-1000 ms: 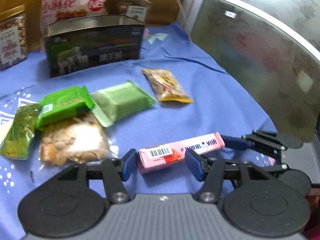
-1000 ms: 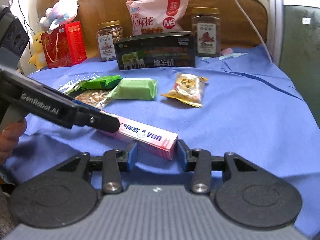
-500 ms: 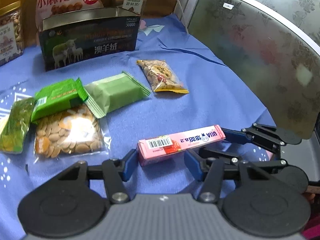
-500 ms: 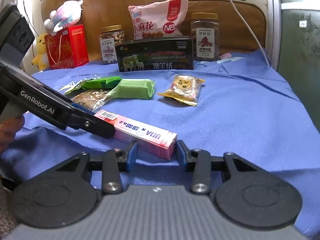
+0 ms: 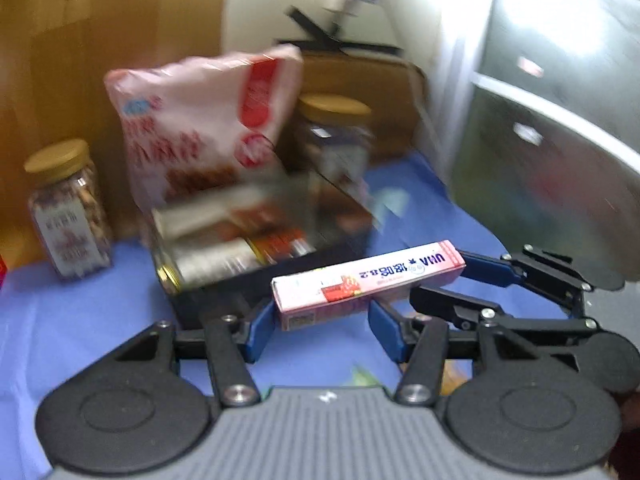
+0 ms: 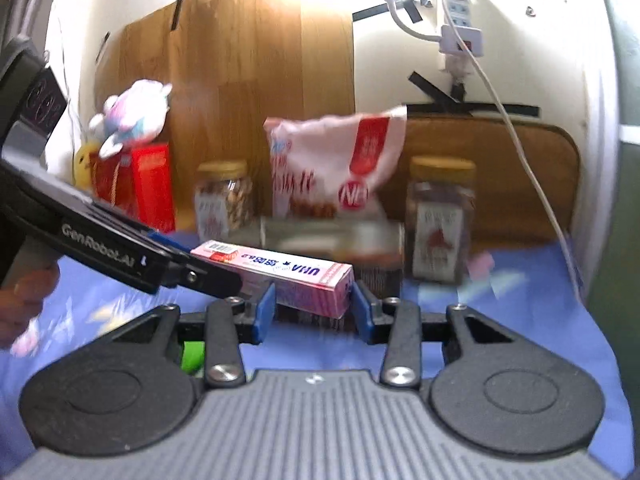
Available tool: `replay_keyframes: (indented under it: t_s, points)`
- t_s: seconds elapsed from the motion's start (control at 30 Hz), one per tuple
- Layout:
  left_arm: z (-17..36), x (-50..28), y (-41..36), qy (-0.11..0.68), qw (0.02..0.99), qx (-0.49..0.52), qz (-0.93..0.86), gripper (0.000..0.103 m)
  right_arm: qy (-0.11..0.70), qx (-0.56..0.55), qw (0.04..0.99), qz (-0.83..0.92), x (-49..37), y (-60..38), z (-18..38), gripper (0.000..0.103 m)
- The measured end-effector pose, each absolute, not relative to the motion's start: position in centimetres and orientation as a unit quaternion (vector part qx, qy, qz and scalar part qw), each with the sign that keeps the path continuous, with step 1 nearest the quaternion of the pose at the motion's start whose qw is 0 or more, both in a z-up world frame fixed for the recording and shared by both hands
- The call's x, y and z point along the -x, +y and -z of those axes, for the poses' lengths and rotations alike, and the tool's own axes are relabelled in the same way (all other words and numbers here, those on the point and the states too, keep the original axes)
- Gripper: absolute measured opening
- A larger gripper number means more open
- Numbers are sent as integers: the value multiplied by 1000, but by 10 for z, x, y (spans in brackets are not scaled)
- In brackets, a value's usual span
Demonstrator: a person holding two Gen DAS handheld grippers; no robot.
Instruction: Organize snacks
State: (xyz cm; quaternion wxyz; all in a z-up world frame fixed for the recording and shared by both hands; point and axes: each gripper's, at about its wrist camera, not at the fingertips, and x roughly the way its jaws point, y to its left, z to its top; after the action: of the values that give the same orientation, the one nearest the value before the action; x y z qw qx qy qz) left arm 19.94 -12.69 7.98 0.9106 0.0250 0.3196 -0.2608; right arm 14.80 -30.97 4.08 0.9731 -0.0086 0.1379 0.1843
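L wrist: left gripper (image 5: 322, 330) clamps 1 end of pink candy box (image 5: 368, 278), held above blue cloth (image 5: 80, 312), before open tin (image 5: 240, 248).
R wrist: right gripper (image 6: 314, 312) clamps box's other end.

Both wrist views sit low, close behind their tongs, facing the far wall; both share the pink candy box (image 5: 368, 280) (image 6: 276, 276).

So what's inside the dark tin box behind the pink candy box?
The dark tin box appears to hold some packets with red and orange print, but motion blur hides detail. The pink candy box covers part of its front wall.
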Motion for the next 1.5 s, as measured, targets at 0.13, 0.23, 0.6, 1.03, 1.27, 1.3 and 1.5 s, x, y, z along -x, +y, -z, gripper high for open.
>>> replay_keyframes:
  t_s: [0.13,0.23,0.6,1.03,1.27,1.3,1.5]
  points:
    - [-83,-251,-126,329,915,-5,232,51,152,-23,969,-192,-207,-308,-48,44]
    - [-77,-278,-128,343,914,6,218,51,164,-26,969,-184,-232,-305,-44,44]
    - [-58,-300,-140,363,906,15,217,55,154,-29,979,-133,-237,-321,-41,63]
    - [-47,-194,-127,364,876,21,316,55,267,-71,954,-119,-144,-343,15,69]
    - [-25,-167,-132,397,861,6,317,55,290,-6,950,-114,-146,-319,30,67]
    - [-25,-163,-131,394,863,2,316,57,289,-3,950,-115,-144,-318,30,62]
    - [-29,-150,-132,391,861,3,324,58,283,1,949,-139,-115,-324,30,52]
